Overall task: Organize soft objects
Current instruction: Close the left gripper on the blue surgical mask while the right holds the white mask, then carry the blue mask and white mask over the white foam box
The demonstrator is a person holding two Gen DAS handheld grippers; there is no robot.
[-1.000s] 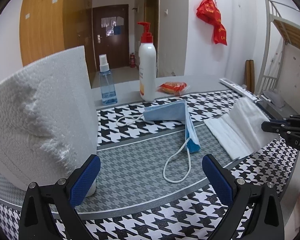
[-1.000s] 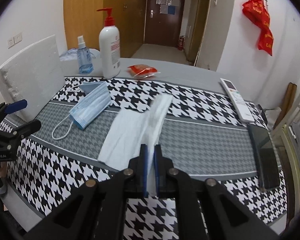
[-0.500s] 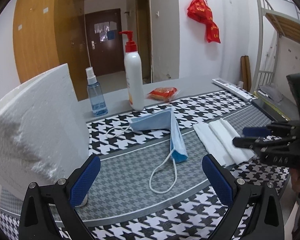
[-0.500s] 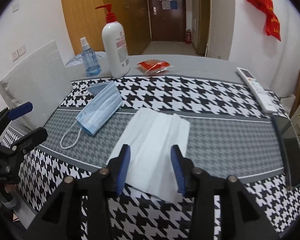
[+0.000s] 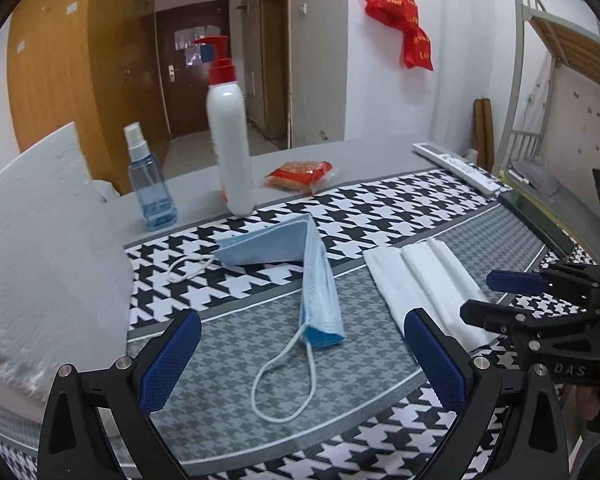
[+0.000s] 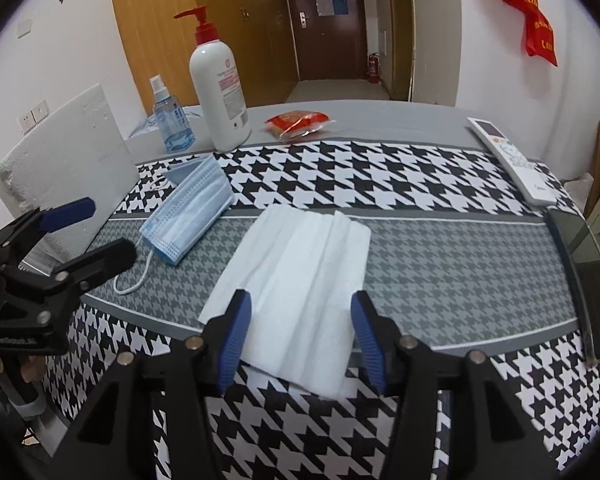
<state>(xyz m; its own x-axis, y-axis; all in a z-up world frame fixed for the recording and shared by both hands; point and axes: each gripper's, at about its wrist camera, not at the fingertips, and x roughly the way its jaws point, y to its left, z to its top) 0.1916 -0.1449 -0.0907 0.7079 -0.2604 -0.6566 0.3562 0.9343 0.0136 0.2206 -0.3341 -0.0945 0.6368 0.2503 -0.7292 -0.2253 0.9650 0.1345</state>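
Two wrist views of a surface (image 6: 380, 120) covered by a houndstooth-patterned cloth (image 6: 440, 184). The right gripper (image 6: 302, 340) hangs low over the near edge of a folded white tissue (image 6: 304, 280), which lies flat on the grey band of the cloth, its near corner reaching onto the black-and-white border. The jaws have just been opening and now stand apart on either side of the tissue's near end; the blue pads do not press on it, so the tissue is released. In the left wrist view the same tissue (image 5: 420, 280) lies to the right of a blue face mask (image 5: 312, 280), close beside it but apart.

The mask is folded over on itself, one ear loop trailing toward the near edge of the surface, the other toward a white foam board (image 5: 40, 260) that stands upright at the left. The left gripper (image 5: 300, 354) hovers above the surface with its jaws wide apart and nothing between them (the mask's near loop lies on the cloth below the gap).

Along the far side stand a small blue spray bottle (image 6: 172, 120) and a white pump bottle (image 6: 220, 92), with a red snack packet (image 6: 300, 122) beside them. A white remote control (image 6: 512, 160) lies at the right edge.
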